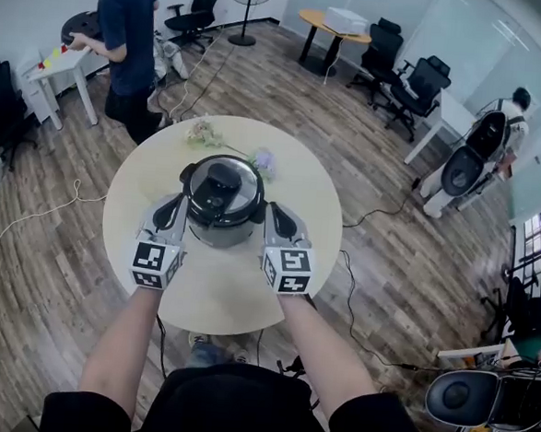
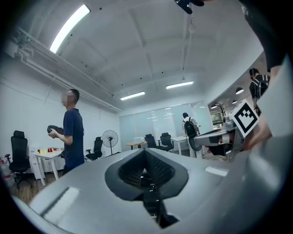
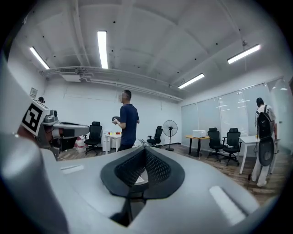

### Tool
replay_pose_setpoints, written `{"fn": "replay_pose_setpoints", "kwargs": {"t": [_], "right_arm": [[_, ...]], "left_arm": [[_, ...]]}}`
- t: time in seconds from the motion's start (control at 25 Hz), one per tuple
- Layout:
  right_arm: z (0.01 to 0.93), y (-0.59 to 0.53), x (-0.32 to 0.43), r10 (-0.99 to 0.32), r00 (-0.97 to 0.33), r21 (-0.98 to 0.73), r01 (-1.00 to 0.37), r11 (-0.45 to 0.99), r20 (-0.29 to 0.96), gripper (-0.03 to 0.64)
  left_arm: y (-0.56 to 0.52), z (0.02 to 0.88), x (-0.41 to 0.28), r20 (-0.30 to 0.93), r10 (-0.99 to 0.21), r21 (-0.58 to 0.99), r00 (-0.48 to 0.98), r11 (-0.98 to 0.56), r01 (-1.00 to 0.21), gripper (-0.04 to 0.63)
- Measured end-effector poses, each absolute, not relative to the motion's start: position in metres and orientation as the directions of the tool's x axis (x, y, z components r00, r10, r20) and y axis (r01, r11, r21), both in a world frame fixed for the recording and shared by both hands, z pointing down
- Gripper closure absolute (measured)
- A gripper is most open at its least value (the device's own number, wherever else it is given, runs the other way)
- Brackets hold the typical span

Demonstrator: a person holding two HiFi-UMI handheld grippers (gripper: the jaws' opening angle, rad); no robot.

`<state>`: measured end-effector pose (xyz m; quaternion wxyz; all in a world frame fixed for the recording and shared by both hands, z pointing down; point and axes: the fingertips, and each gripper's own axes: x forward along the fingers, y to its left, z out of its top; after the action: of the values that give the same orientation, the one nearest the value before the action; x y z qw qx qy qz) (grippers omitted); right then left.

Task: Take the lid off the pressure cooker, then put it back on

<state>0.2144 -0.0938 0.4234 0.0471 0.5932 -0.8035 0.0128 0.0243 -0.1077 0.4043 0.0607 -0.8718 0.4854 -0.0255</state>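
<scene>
Head view showed the pressure cooker (image 1: 220,227) standing near the middle of the round table (image 1: 218,299), its lid (image 1: 222,189) seated flat on the pot with the black handle uppermost; that is how the task sentence wants it at the end, and equally how it would sit with the lifting yet to come. The one moment fitted both, so no stage could be fixed.

The left gripper (image 1: 172,211) and the right gripper (image 1: 279,220) flanked the pot, one on each side, tips level with its shoulders and just beside its wall; whether either tip touched the metal could not be told. In the left gripper view and the right gripper view alike, the jaws were pressed together with nothing between them. Both looked out level across the room, and the cooker did not show in either.

As a judgement, doing well here meant care at the sides, whichever stage it was; two closed tips that near a round pot could nudge it across the smooth top, so the hands were best kept even and clear of the wall. The lid lay between the two grippers and slightly ahead of them — centred, held by neither.
</scene>
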Motion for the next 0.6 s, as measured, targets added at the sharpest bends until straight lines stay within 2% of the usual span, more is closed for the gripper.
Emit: {"fn": "replay_pose_setpoints", "kwargs": {"t": [0.6], "right_arm": [[0.403, -0.087, 0.219, -0.929, -0.364, 0.05, -0.929, 0.367, 0.061, 0.612]], "left_arm": [[-0.095, 0.392, 0.054, 0.011, -0.871, -0.151, 0.491, -0.487, -0.86, 0.595]]}}
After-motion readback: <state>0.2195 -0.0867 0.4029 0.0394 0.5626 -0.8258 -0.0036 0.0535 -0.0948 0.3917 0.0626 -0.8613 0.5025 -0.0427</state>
